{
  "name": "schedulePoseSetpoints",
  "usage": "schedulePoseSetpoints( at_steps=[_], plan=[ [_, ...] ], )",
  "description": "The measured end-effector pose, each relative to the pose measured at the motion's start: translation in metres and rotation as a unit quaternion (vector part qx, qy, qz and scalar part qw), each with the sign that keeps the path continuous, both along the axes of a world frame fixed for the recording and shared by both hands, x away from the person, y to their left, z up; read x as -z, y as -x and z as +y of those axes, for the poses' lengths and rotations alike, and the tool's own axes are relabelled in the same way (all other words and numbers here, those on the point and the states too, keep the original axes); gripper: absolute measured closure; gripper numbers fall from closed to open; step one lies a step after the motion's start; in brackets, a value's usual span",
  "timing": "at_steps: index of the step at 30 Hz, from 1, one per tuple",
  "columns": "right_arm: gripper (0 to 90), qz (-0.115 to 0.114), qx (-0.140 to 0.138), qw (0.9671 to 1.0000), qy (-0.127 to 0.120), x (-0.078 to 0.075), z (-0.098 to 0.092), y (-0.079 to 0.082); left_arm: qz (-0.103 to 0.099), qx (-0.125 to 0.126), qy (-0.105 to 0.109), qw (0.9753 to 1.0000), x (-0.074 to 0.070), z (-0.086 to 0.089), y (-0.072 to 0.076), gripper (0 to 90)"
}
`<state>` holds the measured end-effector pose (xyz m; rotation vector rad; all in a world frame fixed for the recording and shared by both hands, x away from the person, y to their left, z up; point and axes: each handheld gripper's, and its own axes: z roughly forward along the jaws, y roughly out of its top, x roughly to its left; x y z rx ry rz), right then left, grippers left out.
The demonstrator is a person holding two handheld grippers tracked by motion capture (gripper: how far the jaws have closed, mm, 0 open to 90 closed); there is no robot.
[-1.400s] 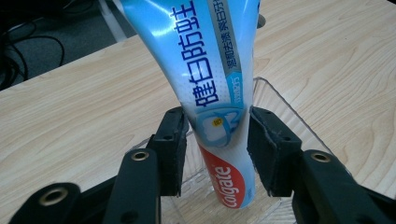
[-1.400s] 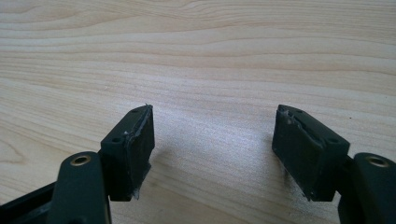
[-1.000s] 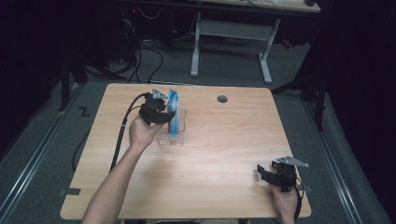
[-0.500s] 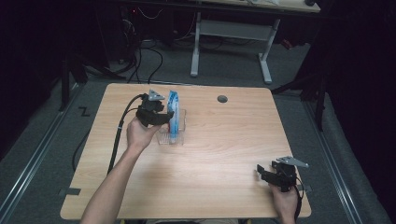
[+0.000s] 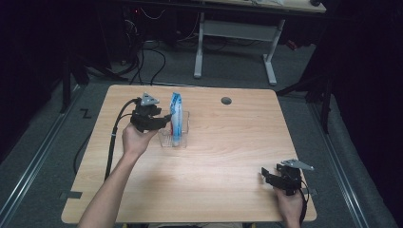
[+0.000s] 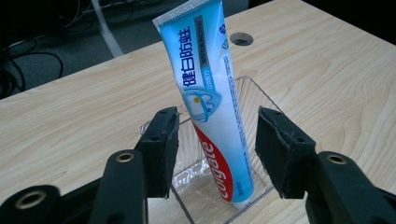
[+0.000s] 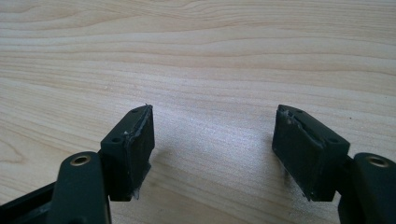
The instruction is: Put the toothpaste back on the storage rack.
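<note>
Here, in the high view, the left gripper (image 5: pixel 164 118) sits in the upper left part of the frame, just beside a Colgate toothpaste tube (image 5: pixel 176 116) that stands tilted in a clear plastic tray (image 5: pixel 185 128) on the wooden table (image 5: pixel 228 147). In the left gripper view its jaws stand apart on either side of the tube (image 6: pixel 210 102), not touching it; the tube's cap end rests in the tray (image 6: pixel 252 93). The right gripper (image 5: pixel 267 176) lies low at the lower right of the frame, jaws wide apart over bare wood.
</note>
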<state>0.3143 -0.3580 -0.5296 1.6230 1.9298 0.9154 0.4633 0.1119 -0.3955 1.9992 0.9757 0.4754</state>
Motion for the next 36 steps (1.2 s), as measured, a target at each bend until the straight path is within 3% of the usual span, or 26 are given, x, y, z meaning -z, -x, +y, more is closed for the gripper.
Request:
schedulePoseSetpoints(
  at_steps=[4, 25, 36],
  plan=[
    [29.7, 0.000, 0.000, 1.0000, 0.000, 0.000, 0.000, 0.000, -0.001, -0.003, 0.009, 1.0000, -0.001, 0.005, 0.003, 49.3],
    [29.5, -0.001, -0.001, 1.0000, 0.001, 0.000, 0.000, 0.000, -0.015, -0.002, 0.016, 0.9998, -0.011, 0.012, 0.016, 48.4],
    [29.4, 0.000, -0.002, 1.0000, 0.000, 0.000, 0.000, 0.000, -0.010, -0.015, 0.027, 0.9995, -0.009, 0.026, 0.026, 48.3]
  ],
)
